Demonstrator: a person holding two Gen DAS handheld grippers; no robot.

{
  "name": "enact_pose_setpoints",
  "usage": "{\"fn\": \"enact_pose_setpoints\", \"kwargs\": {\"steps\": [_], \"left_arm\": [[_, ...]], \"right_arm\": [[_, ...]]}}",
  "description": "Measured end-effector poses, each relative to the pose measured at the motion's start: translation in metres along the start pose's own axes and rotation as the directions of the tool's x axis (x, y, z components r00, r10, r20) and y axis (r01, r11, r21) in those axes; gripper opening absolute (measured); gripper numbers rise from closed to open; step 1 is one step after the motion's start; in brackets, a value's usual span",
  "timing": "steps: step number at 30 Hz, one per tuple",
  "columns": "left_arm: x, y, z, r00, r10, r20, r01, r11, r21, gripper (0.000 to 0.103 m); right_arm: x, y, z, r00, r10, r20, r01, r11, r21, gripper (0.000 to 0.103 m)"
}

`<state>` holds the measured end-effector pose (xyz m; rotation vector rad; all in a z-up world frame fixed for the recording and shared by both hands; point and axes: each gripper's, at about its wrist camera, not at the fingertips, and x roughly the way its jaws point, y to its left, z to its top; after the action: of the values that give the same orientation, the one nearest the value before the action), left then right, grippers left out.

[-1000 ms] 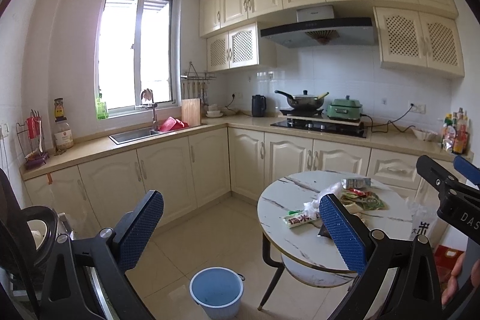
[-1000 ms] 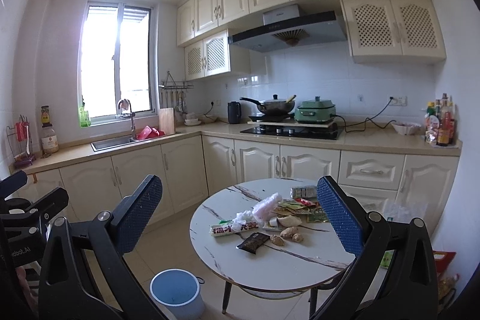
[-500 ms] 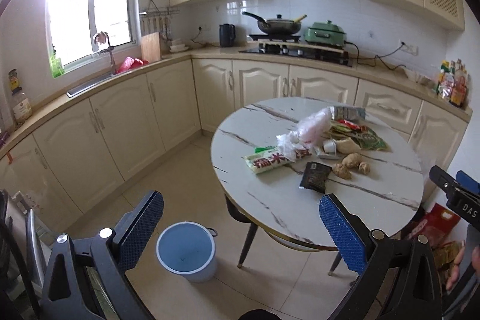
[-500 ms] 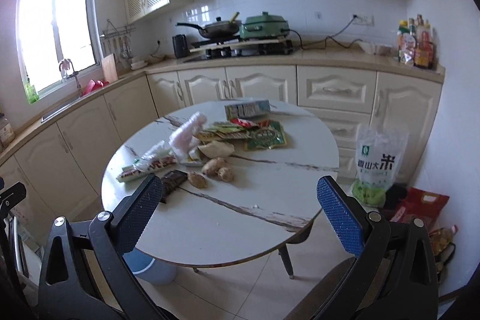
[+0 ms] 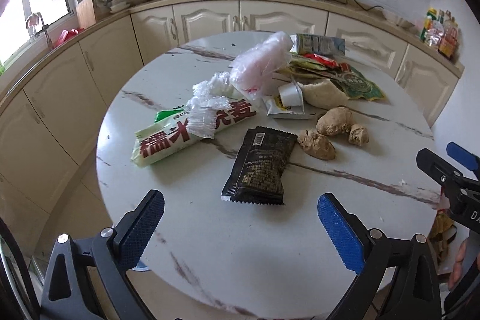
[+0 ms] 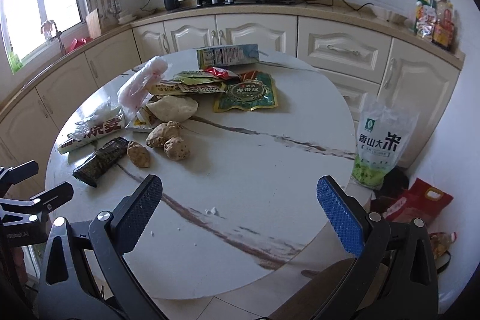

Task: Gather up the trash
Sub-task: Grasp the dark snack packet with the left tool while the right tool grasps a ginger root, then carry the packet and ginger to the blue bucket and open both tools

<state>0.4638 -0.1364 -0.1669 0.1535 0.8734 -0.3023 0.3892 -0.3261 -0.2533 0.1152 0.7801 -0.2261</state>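
Hovering over the round marble table (image 5: 210, 260), both grippers are empty: left gripper (image 5: 240, 225) has just been closing slightly with nothing between, right gripper (image 6: 240, 207) is spread wide. Collecting seems about to begin; the black snack wrapper (image 5: 259, 167) lies nearest, calling for a descent and pinch.
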Motion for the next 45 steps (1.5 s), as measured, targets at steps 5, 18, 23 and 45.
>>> {"fn": "enact_pose_setpoints", "kwargs": {"steps": [5,18,23,45], "left_arm": [[0.045,0.012,0.039,0.999,-0.022,-0.039,0.022,1.0,-0.001,0.073],[0.054,0.037,0.029,0.989,-0.15,0.017,0.149,0.989,0.013,0.018],[0.023,0.055,0.006,0.976,-0.211,0.056,0.211,0.977,0.007,0.017],[-0.102,0.212,-0.077,0.974,-0.12,0.192,0.155,0.971,-0.179,0.017]], "right_arm": [[0.026,0.006,0.011,0.998,0.051,-0.041,-0.053,0.998,-0.046,0.103],[0.084,0.057,0.036,0.987,0.091,-0.132,-0.122,0.96,-0.251,0.102],[0.094,0.068,0.045,0.971,0.12,-0.208,-0.174,0.949,-0.262,0.074],[-0.024,0.167,0.03,0.917,0.397,-0.042,-0.392,0.874,-0.288,0.032]]}}
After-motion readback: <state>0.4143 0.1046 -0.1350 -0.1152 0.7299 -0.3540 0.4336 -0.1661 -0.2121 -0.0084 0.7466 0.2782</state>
